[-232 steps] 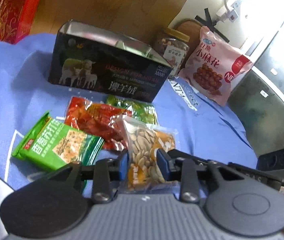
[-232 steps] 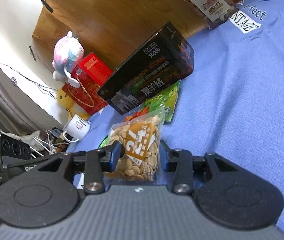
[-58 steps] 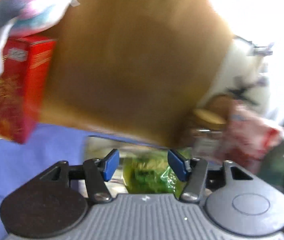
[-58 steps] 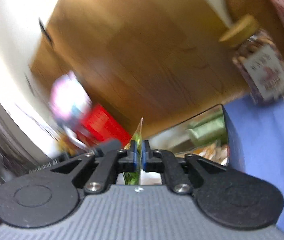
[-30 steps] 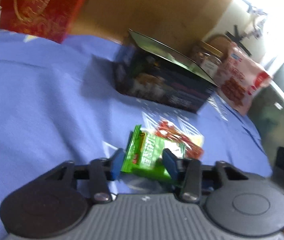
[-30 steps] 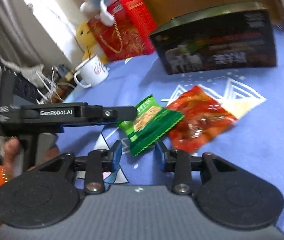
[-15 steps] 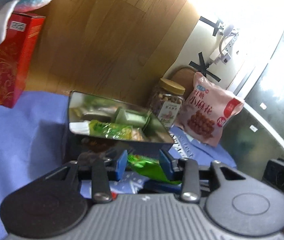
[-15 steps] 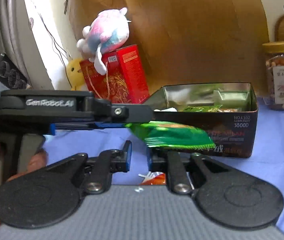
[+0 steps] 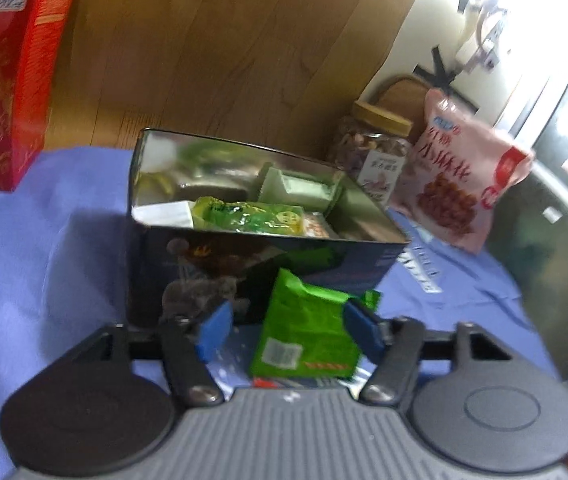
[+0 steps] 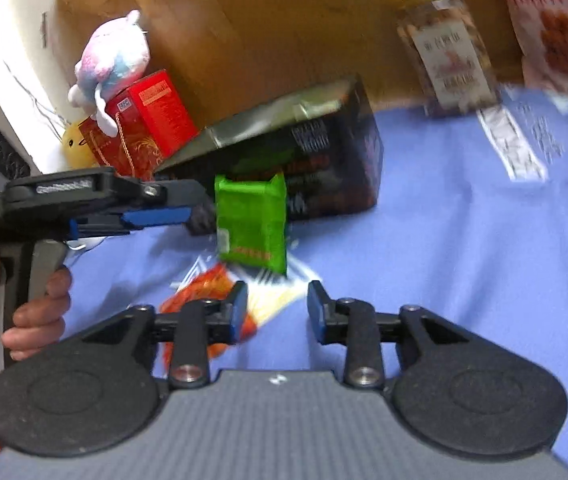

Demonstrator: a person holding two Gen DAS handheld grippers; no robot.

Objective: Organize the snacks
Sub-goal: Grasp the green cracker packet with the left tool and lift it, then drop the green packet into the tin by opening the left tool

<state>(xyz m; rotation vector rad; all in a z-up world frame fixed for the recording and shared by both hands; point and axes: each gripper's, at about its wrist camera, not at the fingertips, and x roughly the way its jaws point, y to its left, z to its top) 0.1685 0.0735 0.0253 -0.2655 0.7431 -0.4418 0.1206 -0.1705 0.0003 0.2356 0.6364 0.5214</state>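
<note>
Both views are motion-blurred, so most print is unreadable. Your left tongs (image 9: pixel 290 332) have their jaws opening; the green snack packet (image 9: pixel 308 334) sits between the blue pads, against the right pad and clear of the left, so whether it is gripped cannot be told. In the right wrist view the same packet (image 10: pixel 252 222) appears upright off the tip of the left tongs (image 10: pixel 203 210), in front of the dark tin box (image 10: pixel 304 160) and above the blue cloth (image 10: pixel 464 260) on the counter. Its back shows a barcode and a red strip, lettering illegible.

The tin box (image 9: pixel 243 248) stands open-topped; inside you can make out a green wrapper (image 9: pixel 249 218) and a pale packet (image 9: pixel 296 186), the rest lost in reflections. White print on its side is too smeared to read.

Your right tongs (image 10: pixel 277 310) have their jaws opening with nothing between them. A red snack packet (image 10: pixel 203 292) lies on the cloth, partly hidden behind their left finger.

The pink bag (image 9: pixel 468 188) carries large red Chinese characters. The nut jar (image 9: pixel 376 152) label is unreadable. The red gift box (image 9: pixel 7 80) is cut off at the frame edge.

Your left hand (image 10: pixel 31 312) wraps the grip, orange sleeve at the wrist. A plush toy (image 10: pixel 111 60) sits on the red box.
</note>
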